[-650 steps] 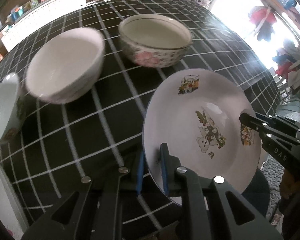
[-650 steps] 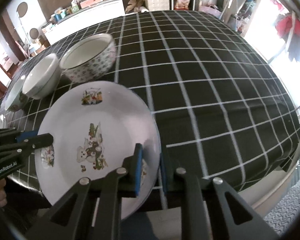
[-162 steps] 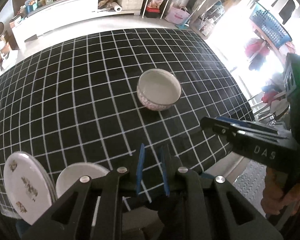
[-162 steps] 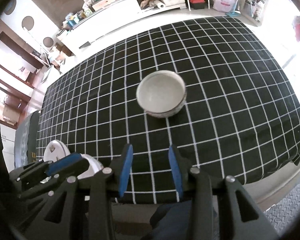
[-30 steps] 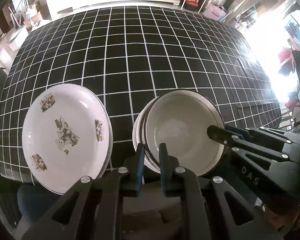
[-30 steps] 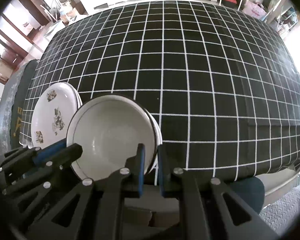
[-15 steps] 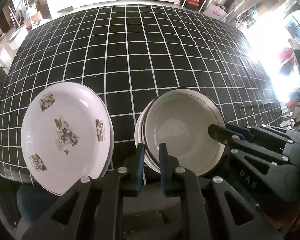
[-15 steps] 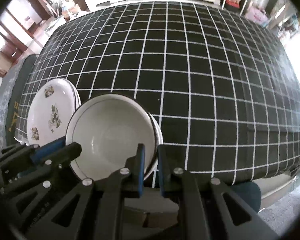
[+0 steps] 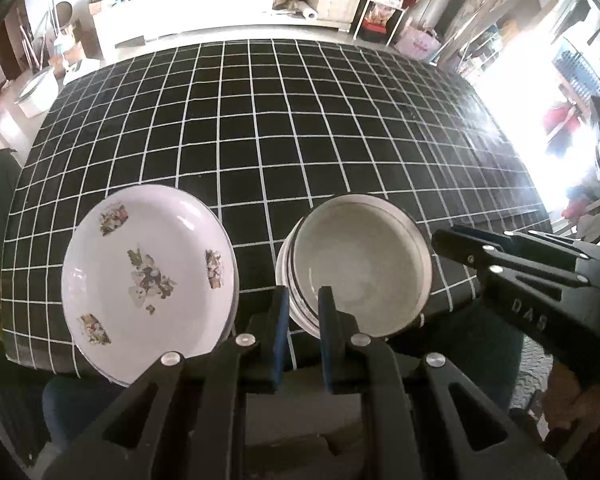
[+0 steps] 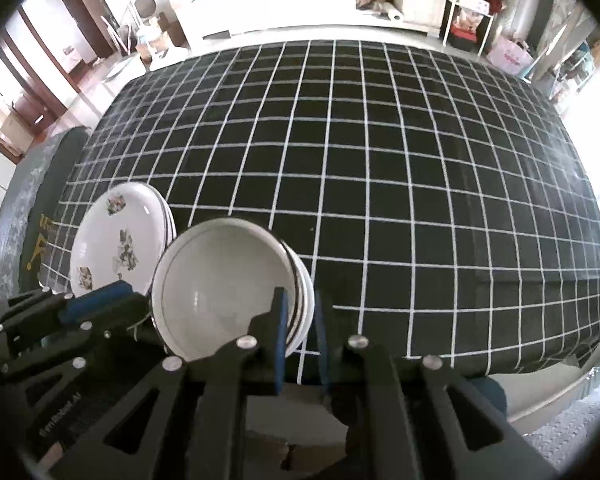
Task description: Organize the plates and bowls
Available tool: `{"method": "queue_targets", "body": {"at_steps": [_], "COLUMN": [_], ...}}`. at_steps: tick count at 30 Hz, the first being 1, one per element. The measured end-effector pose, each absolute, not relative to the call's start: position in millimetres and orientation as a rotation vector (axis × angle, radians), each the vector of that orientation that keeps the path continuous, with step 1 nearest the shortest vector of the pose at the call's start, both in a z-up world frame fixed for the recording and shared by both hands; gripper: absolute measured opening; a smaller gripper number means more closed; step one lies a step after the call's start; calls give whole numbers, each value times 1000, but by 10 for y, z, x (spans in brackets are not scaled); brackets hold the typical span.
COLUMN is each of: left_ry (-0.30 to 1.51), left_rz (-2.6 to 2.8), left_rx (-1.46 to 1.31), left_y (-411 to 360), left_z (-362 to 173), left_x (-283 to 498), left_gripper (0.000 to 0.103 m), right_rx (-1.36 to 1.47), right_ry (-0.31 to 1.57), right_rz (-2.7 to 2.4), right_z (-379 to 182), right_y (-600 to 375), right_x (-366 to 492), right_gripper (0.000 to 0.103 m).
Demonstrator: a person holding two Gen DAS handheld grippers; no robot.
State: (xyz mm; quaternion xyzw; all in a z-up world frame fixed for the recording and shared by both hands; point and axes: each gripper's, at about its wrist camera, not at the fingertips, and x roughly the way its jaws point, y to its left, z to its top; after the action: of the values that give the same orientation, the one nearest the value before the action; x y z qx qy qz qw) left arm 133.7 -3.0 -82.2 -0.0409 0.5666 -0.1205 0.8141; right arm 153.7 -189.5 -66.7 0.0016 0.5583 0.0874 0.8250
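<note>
Leftmost on the black checked tablecloth, near its front edge, sits the stack of plates, white with small printed pictures; the right wrist view shows several rims layered under the top one. Just beside it to the right, close but apparently not touching, stands the stack of bowls, nested one in another, with dark-banded rims showing on both sides. The rest of the cloth carries no loose dish in either view.

From how things lie, I judge the sorting essentially done: plates in one pile, bowls in another, side by side. What is left, if anything, seems to be letting go and drawing the tools clear, or a small nudge to square up the bowls.

The left gripper straddles the near left rim of the bowl stack, its blue pads parted with a little slack on either side, so it reads as released, not clamping. Further right, the right gripper stands the same way over the near right rim, its fingers parted around the edge without pinching it. Neither tool carries a dish. A careless pull-back could catch a rim and shift the nested bowls, so a straight retreat looks wise.
</note>
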Motion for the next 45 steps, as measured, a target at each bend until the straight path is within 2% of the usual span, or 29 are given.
{"method": "queue_targets", "body": {"at_steps": [2,6,12,14,16,24,27,32,34,45], "left_ry": [1189,1157,1119,1109,1106,1134,1142,1185,1201,1272], "left_rz": [-258,-259,-284,-301,-313,-365,-391,-433,-448,-502], "left_rx": [-102,-114,-132,-144,-144,-171,-184,-177,-183,-177], "left_y": [9,96,248,309,351,440,429,308,278,118], "left_z": [-751,-667,-608,-614,-644,-874,-956,-1170,-1243,-1524], "left_x": [1300,1242,1192,1172,1155,1252,1305,1421,1477,1682], "left_gripper": [15,17,29,36,38,40,46,46,50,50], "right_rx": [25,64,98,98,103,160,205,244,259,339], "right_ry": [1176,1151,1105,1096,1094,1128,1152,1203,1217,1297], "right_rz": [192,208,207,209,213,197,195,182,186,227], "right_z": [-633,-565,-487,-494,-524,-727,-848,-1065,-1120,-1385], "right_y": [-1928,-1976,-1977,-1957,-1934,-1934,-1986,-2043,-2059,-2072], "right_x": [1517,1474,1396,1388,1390,1461,1487,1545,1567,1705], "right_gripper": [29,38,56,63,67,70,72,75,75,76]}}
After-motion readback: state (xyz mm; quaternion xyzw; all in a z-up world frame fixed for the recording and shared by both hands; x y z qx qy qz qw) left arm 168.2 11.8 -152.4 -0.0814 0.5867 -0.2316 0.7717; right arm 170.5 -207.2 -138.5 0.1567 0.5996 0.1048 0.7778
